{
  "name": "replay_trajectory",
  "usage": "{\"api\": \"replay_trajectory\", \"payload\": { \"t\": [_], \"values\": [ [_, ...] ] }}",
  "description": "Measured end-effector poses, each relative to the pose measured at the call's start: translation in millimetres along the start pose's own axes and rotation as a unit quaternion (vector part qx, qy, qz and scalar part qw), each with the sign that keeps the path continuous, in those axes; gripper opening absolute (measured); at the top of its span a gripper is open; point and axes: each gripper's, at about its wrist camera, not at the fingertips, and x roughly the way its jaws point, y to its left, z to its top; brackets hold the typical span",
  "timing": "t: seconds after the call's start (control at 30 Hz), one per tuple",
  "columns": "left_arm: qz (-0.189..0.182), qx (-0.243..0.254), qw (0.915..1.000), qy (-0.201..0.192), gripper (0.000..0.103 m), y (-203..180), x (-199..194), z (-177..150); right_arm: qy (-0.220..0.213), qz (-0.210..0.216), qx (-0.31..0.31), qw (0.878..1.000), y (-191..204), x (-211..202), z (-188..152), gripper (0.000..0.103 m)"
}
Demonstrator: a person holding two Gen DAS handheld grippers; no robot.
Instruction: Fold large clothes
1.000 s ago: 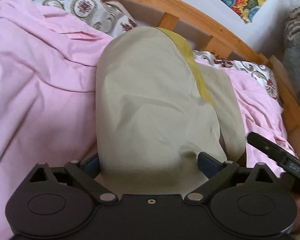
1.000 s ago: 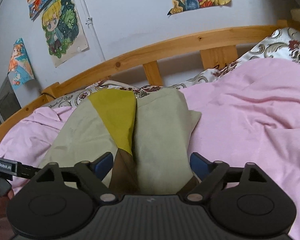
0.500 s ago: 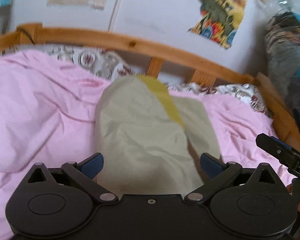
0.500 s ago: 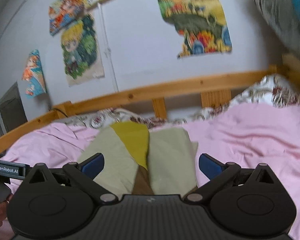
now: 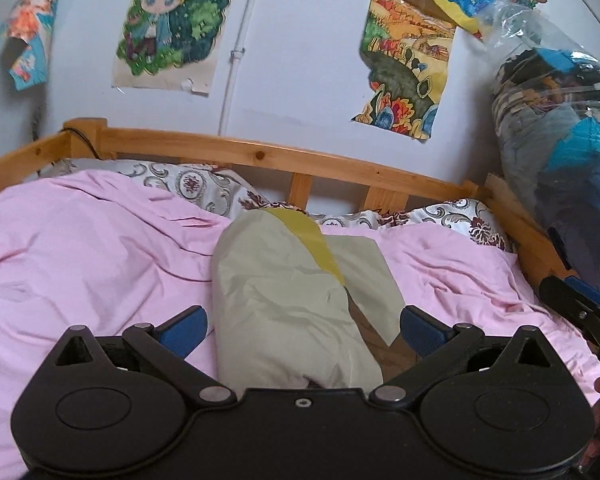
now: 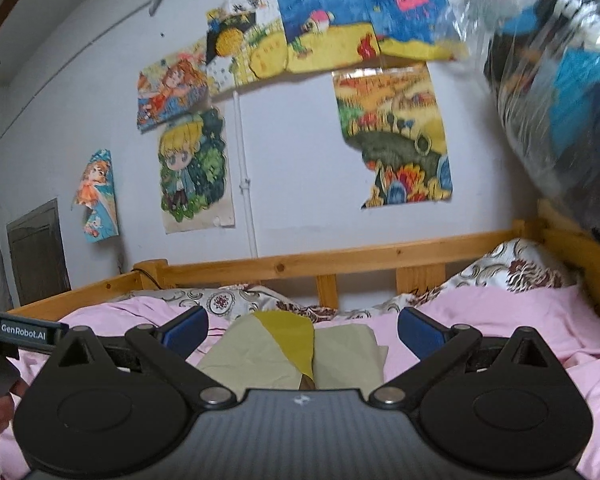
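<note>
One folded garment (image 5: pixel 284 304) on one pink sheet (image 5: pixel 80 248), two posters nearby.

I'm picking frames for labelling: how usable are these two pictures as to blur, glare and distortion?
Left wrist view: sharp, even daylight, the folded garment clear; fisheye bends the wooden bed rail. Right wrist view: softer, with motion blur on the plastic-wrapped bundle and glare on its wrap; the posters are slightly smeared.
</note>
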Motion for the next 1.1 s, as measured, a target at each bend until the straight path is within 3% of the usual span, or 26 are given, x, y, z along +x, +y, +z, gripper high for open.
{"api": "replay_trajectory", "payload": {
  "t": [0.27, 0.7, 0.93, 1.1],
  "values": [
    [0.025, 0.018, 0.9995, -0.006, 0.102, -1.8, -40.6, -32.7, -0.003, 0.002, -0.022, 1.0, 28.1, -50.2, -16.0, 0.103],
    [0.102, 0.022, 0.9939, -0.037, 0.102, 3.8, -56.1, -86.9, -0.004, -0.026, -0.018, 0.999, 31.3, -87.1, -49.6, 0.103],
    [0.111, 0.043, 0.9928, -0.004, 0.102, 14.4, -45.6, -130.4, 0.073, -0.043, -0.003, 0.996, 32.8, -81.7, -84.4, 0.103],
    [0.111, 0.03, 0.9934, 0.005, 0.102, 17.8, -44.4, -137.4, 0.095, -0.04, -0.026, 0.994, 42.7, -76.4, -96.2, 0.103]
  ]
}}
